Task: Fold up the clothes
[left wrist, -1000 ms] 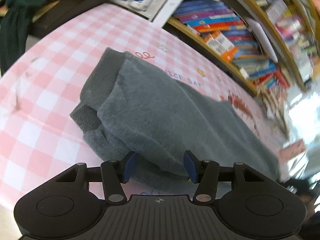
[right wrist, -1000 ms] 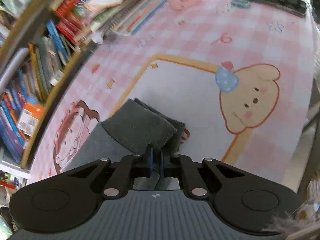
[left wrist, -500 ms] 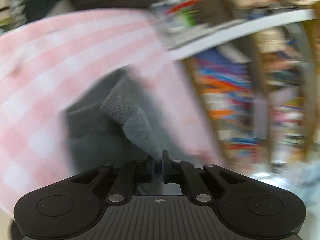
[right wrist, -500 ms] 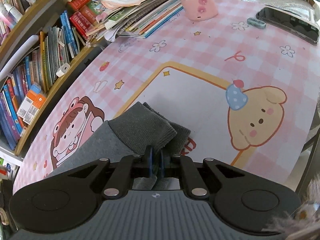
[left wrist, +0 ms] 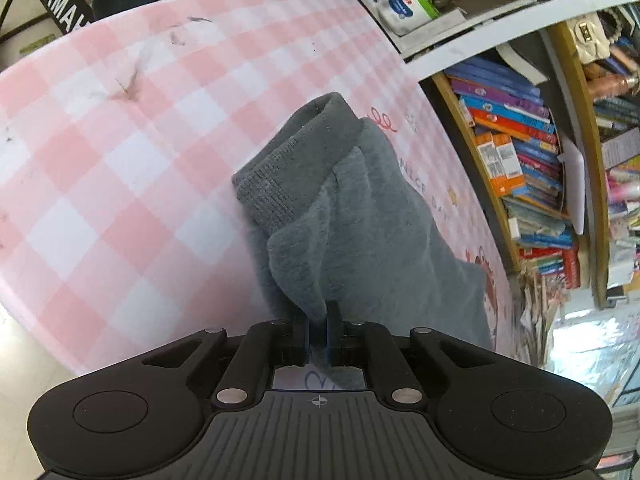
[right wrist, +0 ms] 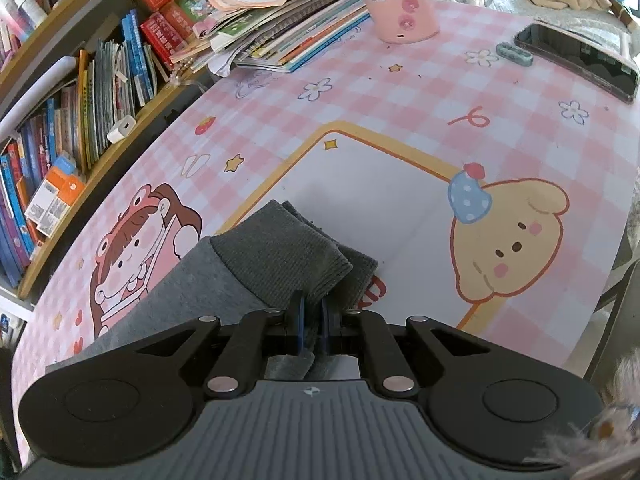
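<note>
A grey fleece garment [left wrist: 360, 220] with ribbed cuffs lies on the pink checked table mat [left wrist: 120, 160]. My left gripper [left wrist: 318, 316] pinches a raised fold of its fleece edge between the blue pads; its jaws are opening slightly, with the cloth still between them. In the right wrist view the same garment [right wrist: 280, 252] ends in a ribbed band near the mat's cartoon panel [right wrist: 400, 200]. My right gripper [right wrist: 313, 308] is shut on that ribbed band, and cloth shows behind the pads.
A bookshelf [left wrist: 520, 160] packed with books runs along the table's far side [right wrist: 80, 100]. A stack of books [right wrist: 288, 32], a pink container [right wrist: 400, 4] and a dark case [right wrist: 576, 60] sit at the far end. Bottles [left wrist: 404, 8] stand on a ledge.
My left gripper went from open around the garment's edge to pinched on a fold, pulling it up while the view swung. The right gripper stayed shut on the ribbed band.
</note>
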`<state>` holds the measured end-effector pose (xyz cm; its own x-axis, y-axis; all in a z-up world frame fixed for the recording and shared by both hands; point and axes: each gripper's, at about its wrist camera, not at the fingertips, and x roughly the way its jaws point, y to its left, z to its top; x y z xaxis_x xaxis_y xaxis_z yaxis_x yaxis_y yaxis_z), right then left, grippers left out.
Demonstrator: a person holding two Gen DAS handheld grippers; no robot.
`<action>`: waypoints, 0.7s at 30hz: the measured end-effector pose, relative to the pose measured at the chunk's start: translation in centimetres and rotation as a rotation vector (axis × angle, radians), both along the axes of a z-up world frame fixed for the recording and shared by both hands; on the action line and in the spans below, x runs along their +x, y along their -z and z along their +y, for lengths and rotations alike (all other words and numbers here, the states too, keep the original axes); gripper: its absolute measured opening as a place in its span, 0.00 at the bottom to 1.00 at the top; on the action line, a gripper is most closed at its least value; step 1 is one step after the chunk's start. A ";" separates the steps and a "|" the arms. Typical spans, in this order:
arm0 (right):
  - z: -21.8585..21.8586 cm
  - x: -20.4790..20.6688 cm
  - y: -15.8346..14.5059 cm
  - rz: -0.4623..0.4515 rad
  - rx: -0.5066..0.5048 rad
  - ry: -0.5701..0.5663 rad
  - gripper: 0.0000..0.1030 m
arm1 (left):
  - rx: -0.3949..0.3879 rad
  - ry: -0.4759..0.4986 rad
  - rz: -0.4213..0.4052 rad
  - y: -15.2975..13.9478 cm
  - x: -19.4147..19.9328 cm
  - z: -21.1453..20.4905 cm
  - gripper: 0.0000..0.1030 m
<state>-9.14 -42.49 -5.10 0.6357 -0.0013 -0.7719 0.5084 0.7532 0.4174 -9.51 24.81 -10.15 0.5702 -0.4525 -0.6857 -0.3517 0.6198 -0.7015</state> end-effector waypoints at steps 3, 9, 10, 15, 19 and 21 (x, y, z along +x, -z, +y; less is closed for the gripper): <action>0.6 -0.3 -1.5 -0.044 -0.044 -0.031 0.07 | 0.010 0.018 -0.003 -0.1 -0.3 0.2 0.24; 0.8 -1.2 -4.1 -0.141 -0.124 -0.074 0.07 | 0.070 0.080 -0.002 -0.4 -1.1 0.5 0.41; 0.4 -1.0 -3.4 -0.093 -0.119 -0.057 0.07 | 0.065 0.076 0.001 -0.2 -1.1 0.6 0.41; -0.3 -1.7 -1.3 0.017 -0.071 0.011 0.25 | 0.069 0.052 0.011 -0.1 -1.2 0.6 0.44; -0.2 -2.3 -0.7 0.014 0.076 0.021 0.40 | 0.031 -0.011 0.019 0.2 -1.0 0.7 0.48; 0.0 -2.4 -0.5 0.010 0.152 0.018 0.40 | 0.003 -0.064 0.025 0.5 -0.7 0.9 0.48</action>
